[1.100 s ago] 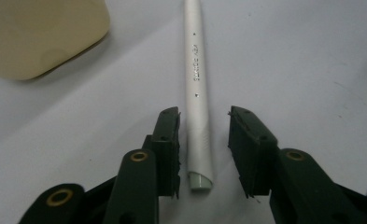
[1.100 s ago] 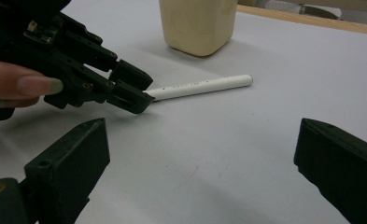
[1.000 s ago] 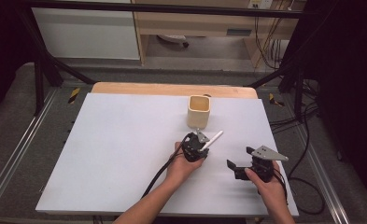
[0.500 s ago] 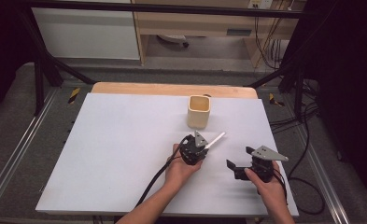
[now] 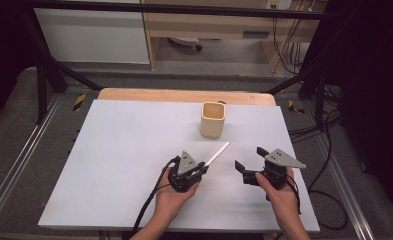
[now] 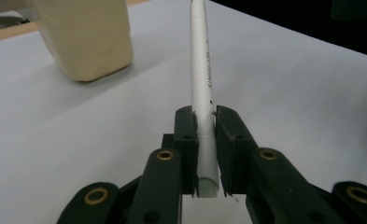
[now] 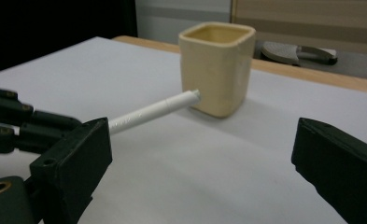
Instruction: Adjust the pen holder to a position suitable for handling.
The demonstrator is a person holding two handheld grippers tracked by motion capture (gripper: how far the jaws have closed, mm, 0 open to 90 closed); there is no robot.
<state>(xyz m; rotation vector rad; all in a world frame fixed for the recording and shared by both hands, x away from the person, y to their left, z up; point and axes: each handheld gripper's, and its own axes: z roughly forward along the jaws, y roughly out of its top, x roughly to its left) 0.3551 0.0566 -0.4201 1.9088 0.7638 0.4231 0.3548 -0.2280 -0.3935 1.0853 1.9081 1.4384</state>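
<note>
While left claw (image 5: 202,167) clamps pen (image 5: 218,153), table (image 5: 109,150) lies open.

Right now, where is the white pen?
In the high view the white pen is clamped at one end in the left claw, its free end angled toward the beige cup, left of the open right claw.

L gripper (image 6: 204,154) clamps white pen (image 6: 202,93) nr cream cup (image 6: 85,37).

Counter (image 5: 124,150), white-topped: 1.
Cup (image 5: 213,119), cream, square-mouthed: 1.
Pen (image 5: 217,153), white, slender: 1.
Tongs, black, two-jawed: 2, namely left tongs (image 5: 201,169) and right tongs (image 5: 249,165).
Hands: 2, namely left hand (image 5: 171,198) and right hand (image 5: 280,197).
</note>
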